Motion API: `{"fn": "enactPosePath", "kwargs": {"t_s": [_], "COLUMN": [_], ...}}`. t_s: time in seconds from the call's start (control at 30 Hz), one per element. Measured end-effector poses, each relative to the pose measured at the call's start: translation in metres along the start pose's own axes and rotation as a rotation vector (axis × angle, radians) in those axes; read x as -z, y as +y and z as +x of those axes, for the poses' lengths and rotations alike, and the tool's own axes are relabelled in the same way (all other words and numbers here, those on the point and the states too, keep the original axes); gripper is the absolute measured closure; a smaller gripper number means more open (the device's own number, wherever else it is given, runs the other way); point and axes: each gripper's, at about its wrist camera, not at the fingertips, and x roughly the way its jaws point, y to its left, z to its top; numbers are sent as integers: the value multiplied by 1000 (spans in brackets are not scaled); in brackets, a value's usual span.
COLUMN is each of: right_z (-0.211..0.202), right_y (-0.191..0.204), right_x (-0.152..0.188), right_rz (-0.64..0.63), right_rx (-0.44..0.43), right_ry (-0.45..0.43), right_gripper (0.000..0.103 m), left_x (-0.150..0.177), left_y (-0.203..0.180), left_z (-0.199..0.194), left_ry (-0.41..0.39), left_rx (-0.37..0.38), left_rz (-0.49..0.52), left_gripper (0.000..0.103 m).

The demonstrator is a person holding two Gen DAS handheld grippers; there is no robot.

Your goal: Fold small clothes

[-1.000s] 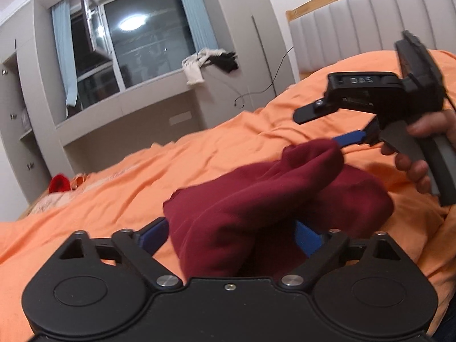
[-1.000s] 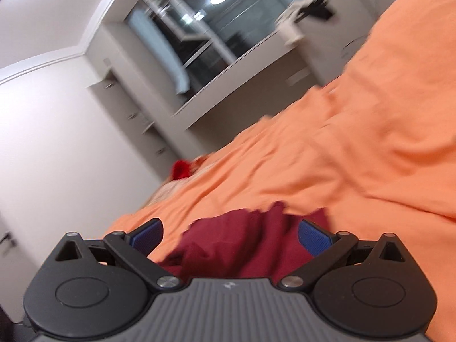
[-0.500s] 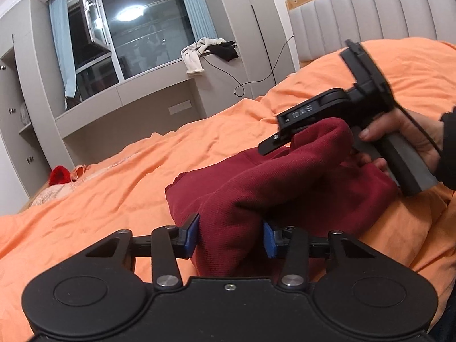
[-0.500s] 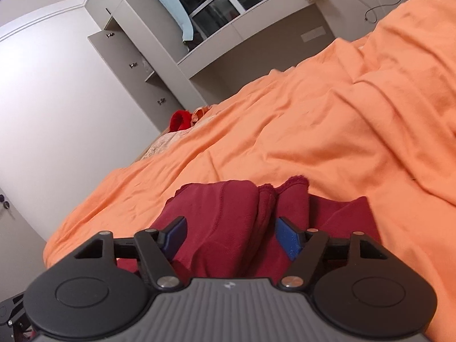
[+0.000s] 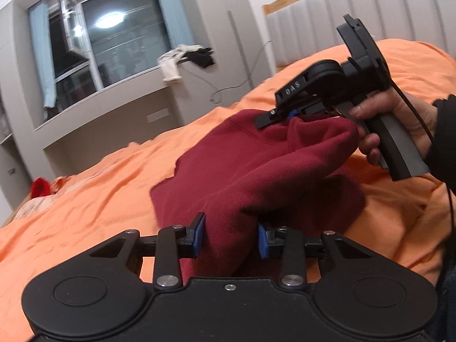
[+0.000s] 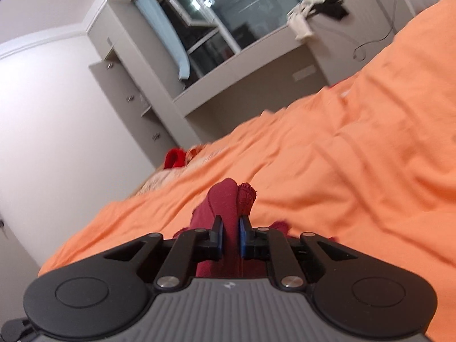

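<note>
Maroon garment (image 5: pixel 256 171) hangs bunched above the orange bedspread (image 5: pixel 85 199), one end pinched in the left gripper (image 5: pixel 229 238), the other clamped tight in the right gripper (image 6: pixel 230 235). Folding looks barely begun: no crease yet laid flat.

Orange bedspread (image 5: pixel 85 199), padded headboard (image 5: pixel 356 14), dark window (image 5: pixel 114 42), grey cabinets (image 6: pixel 128 91)

Garment (image 5: pixel 245 171) sits on the bed (image 5: pixel 85 199), bunched up btwn my two grippers: left gripper (image 5: pixel 229 236) on the near fold, right gripper (image 5: pixel 293 114) on the far-right end, lifted off the sheet. Headboard (image 5: pixel 356 20) behind that. Window (image 5: pixel 114 45) and ledge w/ stuff (image 5: pixel 182 57) past the bed's far side.
</note>
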Motion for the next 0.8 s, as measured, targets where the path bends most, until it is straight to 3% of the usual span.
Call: {"fn": "enactPosePath", "kwargs": {"t_s": [0.23, 0.37, 0.47, 0.53, 0.6, 0.67, 0.73, 0.8], "right_z": [-4, 2, -4, -9, -14, -20, -27, -33], "right_y": [-38, -43, -37, -34, -31, -29, -24, -18], "right_x": [10, 19, 18, 16, 15, 15, 16, 18], "right_rz": [70, 61, 49, 49, 44, 27, 4, -41], "right_rx": [93, 121, 134, 125, 112, 96, 70, 49], "right_ry": [70, 97, 73, 56, 48, 46, 51, 63], "right_gripper": [90, 88, 75, 53, 42, 26, 5, 0], "left_x": [2, 3, 0, -1, 0, 0, 1, 1], "left_y": [-23, -19, -12, -4, 3, 10, 20, 31], "left_z": [9, 9, 7, 6, 4, 1, -3, -5], "left_ry": [0, 4, 3, 1, -2, -14, -27, -34], "left_rx": [28, 38, 69, 110, 148, 184, 212, 223], "left_rz": [66, 45, -18, -65, -105, -153, -224, -296], "left_gripper": [64, 63, 55, 47, 41, 30, 16, 14]}}
